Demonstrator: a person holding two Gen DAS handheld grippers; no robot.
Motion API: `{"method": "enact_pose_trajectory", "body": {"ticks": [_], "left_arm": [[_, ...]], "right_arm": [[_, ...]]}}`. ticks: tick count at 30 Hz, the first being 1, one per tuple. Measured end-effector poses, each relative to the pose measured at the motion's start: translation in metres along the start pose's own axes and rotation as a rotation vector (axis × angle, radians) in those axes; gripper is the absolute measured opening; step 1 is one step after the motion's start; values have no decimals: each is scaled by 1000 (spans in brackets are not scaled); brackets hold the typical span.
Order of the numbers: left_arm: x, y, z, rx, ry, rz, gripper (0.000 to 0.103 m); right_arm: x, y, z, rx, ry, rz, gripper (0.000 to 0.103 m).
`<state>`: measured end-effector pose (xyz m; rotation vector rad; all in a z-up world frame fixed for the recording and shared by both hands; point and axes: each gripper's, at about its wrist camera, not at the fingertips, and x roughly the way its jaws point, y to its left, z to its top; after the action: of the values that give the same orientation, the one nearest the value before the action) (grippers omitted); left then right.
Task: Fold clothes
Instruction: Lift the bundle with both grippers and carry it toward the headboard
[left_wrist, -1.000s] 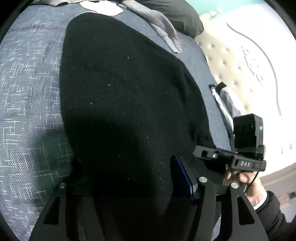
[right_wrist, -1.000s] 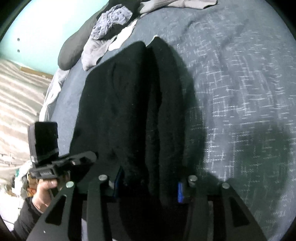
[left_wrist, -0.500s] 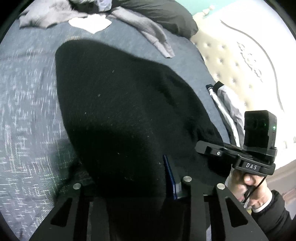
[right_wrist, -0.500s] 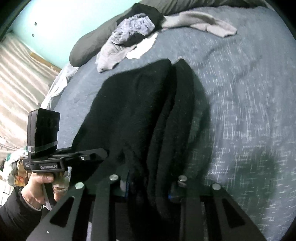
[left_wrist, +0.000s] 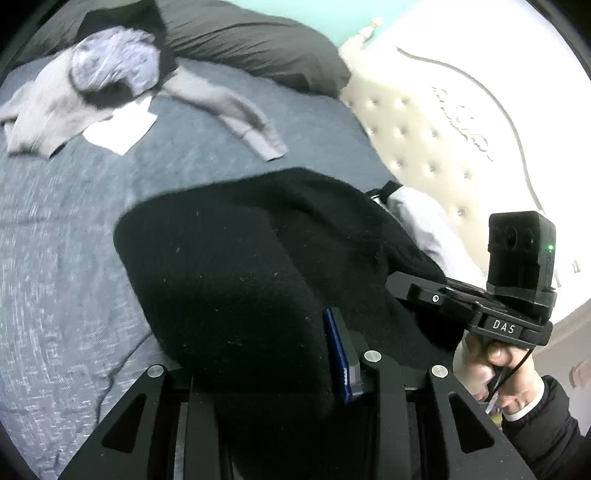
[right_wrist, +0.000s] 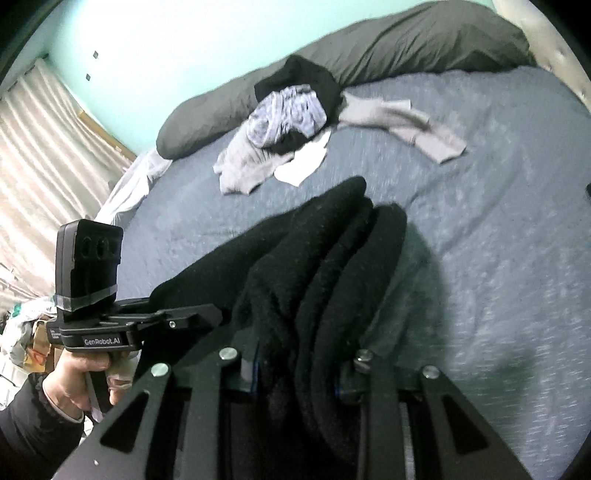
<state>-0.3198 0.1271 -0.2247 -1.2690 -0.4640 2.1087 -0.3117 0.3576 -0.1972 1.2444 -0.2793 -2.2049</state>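
A black knitted garment (left_wrist: 240, 266) is held up off the blue-grey bed (left_wrist: 55, 258) by both grippers, its far end hanging down toward the bed. My left gripper (left_wrist: 266, 373) is shut on the garment's near edge; cloth covers its left finger. My right gripper (right_wrist: 295, 373) is shut on a bunched, folded part of the same garment (right_wrist: 325, 266). Each gripper shows in the other's view: the right one (left_wrist: 476, 306) at the left wrist view's right, the left one (right_wrist: 122, 325) at the right wrist view's left.
A heap of grey, patterned and white clothes (right_wrist: 280, 136) lies further up the bed, with a grey sleeve (right_wrist: 417, 129) stretched out beside it. Dark pillows (right_wrist: 369, 48) line the head of the bed. A tufted cream headboard (left_wrist: 424, 122) stands at the right.
Both grippers have lifted and pulled back with the garment. It has risen off the bed, and the clothes heap and pillows have come into view.
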Motion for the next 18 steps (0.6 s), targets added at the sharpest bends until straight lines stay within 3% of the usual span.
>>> {"method": "enact_pose_trajectory", "body": {"ticks": [18], "left_arm": [[4,-167,59,147,-38,-52,34]], "right_arm": [[-164,-29,39,-15,-148,-74,25]]}}
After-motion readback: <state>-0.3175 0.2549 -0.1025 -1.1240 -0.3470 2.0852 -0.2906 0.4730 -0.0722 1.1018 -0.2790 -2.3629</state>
